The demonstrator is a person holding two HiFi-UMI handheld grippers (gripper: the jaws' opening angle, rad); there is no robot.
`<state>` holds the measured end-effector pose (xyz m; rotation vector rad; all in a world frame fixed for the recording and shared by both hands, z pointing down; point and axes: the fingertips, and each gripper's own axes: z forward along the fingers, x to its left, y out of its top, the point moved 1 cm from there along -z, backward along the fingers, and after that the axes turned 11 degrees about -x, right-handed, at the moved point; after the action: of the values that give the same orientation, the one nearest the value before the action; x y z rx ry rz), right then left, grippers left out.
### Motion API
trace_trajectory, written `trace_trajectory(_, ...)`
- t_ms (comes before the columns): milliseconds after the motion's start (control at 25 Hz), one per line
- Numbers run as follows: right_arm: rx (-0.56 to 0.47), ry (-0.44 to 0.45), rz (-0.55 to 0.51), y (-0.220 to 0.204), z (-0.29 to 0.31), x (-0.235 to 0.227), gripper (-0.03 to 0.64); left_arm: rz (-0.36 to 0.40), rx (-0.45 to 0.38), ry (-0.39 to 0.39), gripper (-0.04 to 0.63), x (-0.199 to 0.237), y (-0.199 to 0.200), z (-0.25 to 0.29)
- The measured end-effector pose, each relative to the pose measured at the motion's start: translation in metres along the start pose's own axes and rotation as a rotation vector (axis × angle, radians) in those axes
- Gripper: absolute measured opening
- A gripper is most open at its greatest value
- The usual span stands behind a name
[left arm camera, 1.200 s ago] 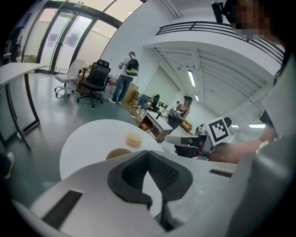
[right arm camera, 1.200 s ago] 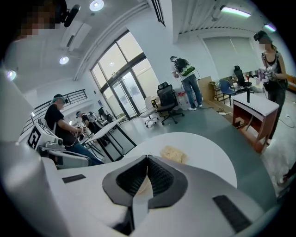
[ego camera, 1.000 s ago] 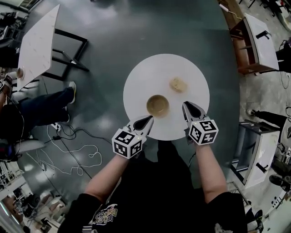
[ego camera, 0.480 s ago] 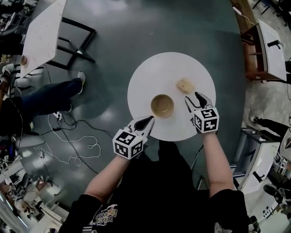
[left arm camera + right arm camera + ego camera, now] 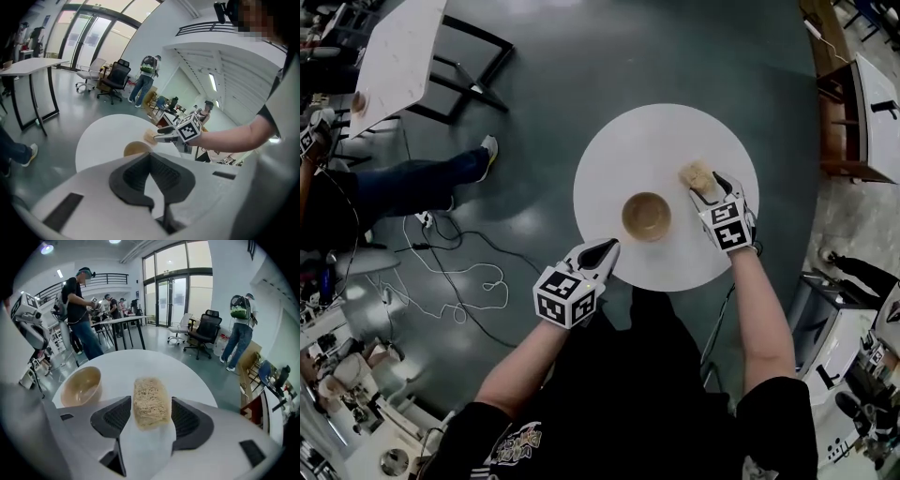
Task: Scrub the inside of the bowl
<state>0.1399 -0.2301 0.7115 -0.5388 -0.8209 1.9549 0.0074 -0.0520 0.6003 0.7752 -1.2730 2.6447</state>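
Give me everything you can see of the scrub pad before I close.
The scrub pad is a tan, fibrous, roughly rectangular block, loofah-like, lying flat on the white round table, apart from the bowl. The right tool straddles it lengthwise. Its jaws have just been opening and do not press the pad.

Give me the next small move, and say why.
Probably close the right gripper on the scrubber: its jaws have just been opening and straddle it on the table without pressing, and the bowl waits beside it.
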Motion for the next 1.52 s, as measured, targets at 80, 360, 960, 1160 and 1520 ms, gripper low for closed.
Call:
trace_trajectory(80, 0.014, 0.014, 0.002, -0.001, 0.006, 0.0, 0.259, -0.005, 0.003, 0.009, 0.006, 0.004, -0.002, -0.001)
trace_trajectory(360, 0.069, 0.033, -0.022, -0.013, 0.019, 0.002, 0.258, -0.009, 0.004, 0.032, 0.006, 0.015, -0.002, 0.002)
trace_trajectory(960, 0.013, 0.011, 0.062, -0.009, 0.016, -0.005, 0.247, 0.041, 0.057, 0.061, 0.009, 0.036, -0.009, 0.033)
trace_trajectory(1160, -0.06, -0.026, 0.102, 0.003, 0.0, -0.008, 0.245, 0.07, 0.097, 0.074, 0.032, 0.05, -0.015, 0.049)
trace_trajectory(1520, -0.173, -0.022, 0.196, 0.026, -0.035, 0.007, 0.245, 0.121, 0.195, 0.079, 0.106, 0.068, -0.029, 0.087)
